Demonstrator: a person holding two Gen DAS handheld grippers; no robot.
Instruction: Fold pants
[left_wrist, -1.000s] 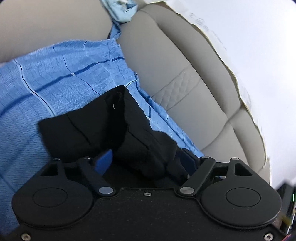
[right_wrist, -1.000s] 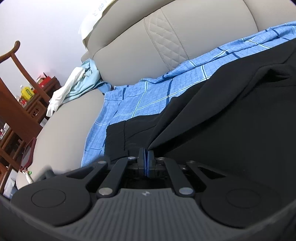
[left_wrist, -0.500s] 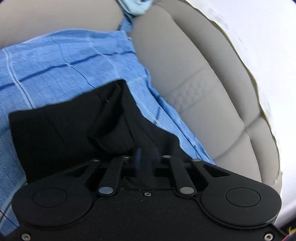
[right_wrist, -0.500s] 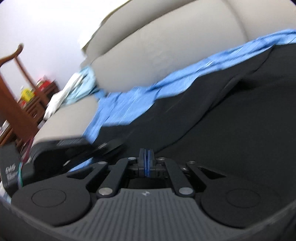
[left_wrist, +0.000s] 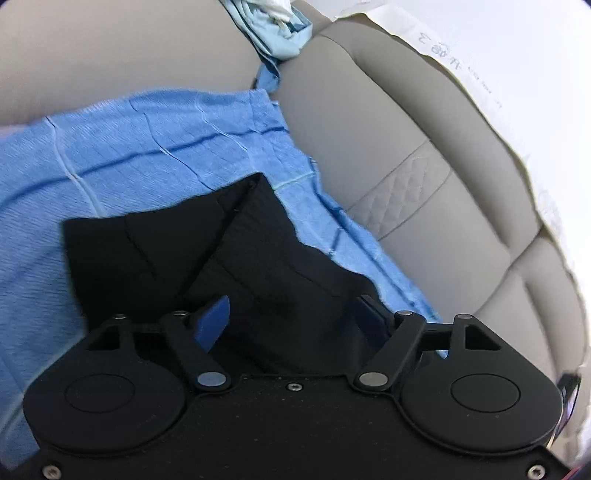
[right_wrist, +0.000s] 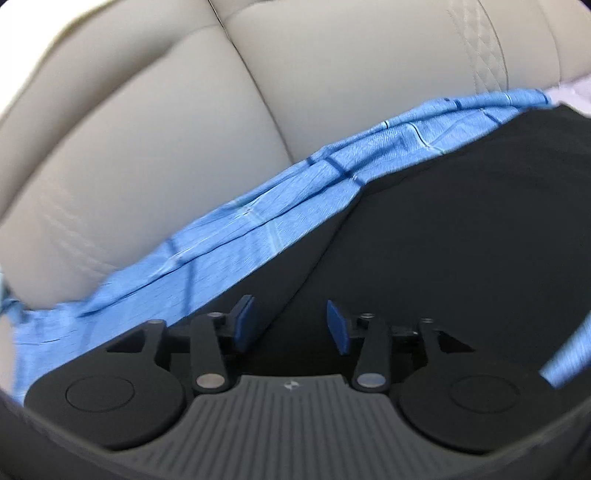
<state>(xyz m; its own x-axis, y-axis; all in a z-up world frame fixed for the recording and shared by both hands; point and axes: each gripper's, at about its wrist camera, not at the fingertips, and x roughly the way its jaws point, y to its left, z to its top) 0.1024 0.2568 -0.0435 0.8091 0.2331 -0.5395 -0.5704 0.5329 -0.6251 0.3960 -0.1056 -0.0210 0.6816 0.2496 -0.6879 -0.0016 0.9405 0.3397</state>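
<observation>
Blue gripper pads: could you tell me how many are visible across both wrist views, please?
4. The left gripper shows two pads, set wide apart over the black pants. The right gripper shows two more, also apart. None appear hidden.

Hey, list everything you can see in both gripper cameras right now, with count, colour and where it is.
pants: one, black, lying folded on the blue cloth on the sofa seat, directly ahead of both grippers
checked cloth: one, blue with darker and pale lines, spread over the seat under the pants
sofa: one, beige leather with a quilted stitched panel, backrest behind the cloth
bundled fabric: one heap, pale blue and white, tucked at the top of the left wrist view on the sofa
paper sheet: one, white with handwriting, along the sofa's top edge
left gripper: one, black with blue pads, open, over the pants
right gripper: one, black with blue pads, open, over the pants' edge
</observation>
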